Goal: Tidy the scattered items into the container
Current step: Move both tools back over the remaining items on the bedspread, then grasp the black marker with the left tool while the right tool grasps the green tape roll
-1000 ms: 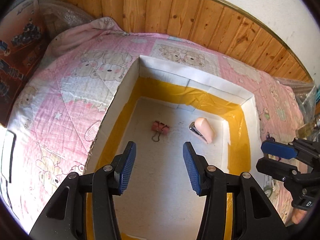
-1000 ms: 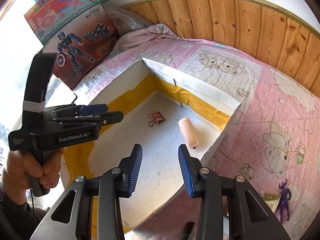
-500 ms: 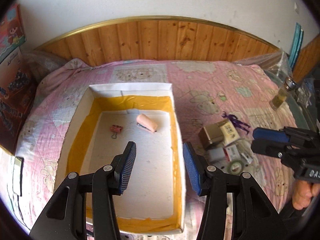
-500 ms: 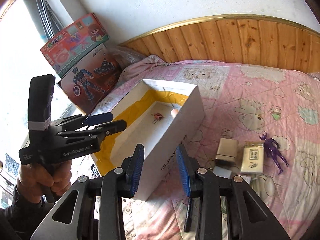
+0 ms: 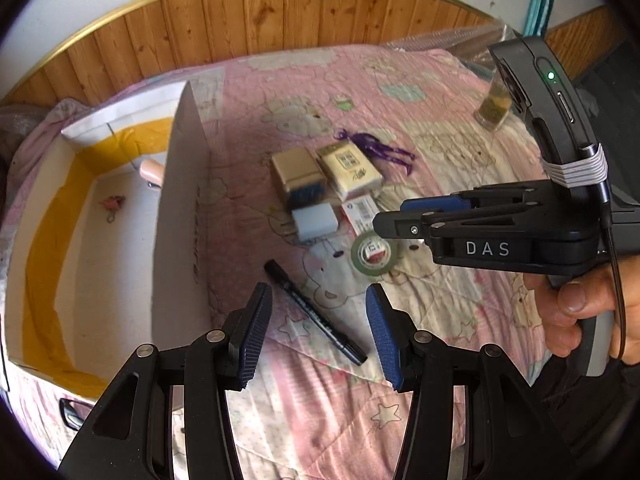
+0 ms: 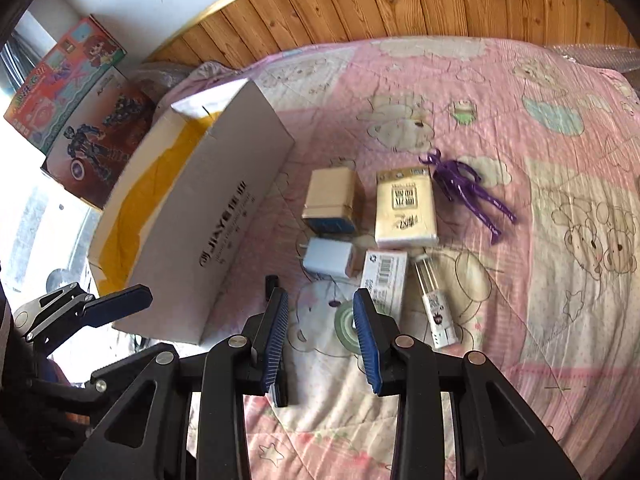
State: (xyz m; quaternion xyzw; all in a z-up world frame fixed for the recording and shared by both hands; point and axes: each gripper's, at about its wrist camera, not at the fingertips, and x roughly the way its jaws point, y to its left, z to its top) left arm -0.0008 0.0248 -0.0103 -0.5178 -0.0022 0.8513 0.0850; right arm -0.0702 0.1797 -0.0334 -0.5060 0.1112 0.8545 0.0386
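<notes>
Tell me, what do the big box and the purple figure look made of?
The box looks like white cardboard: matte printed wall, folded flaps, yellow tape lining inside. The purple figure seems glossy moulded plastic, judging by its thin shiny limbs, though blur leaves that uncertain.

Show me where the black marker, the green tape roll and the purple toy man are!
black marker [image 5: 316, 314]: left wrist view, middle of its barrel.
green tape roll [image 5: 374, 251]: left wrist view, its white core label.
purple toy man [image 6: 466, 186]: right wrist view, on its body.
</notes>
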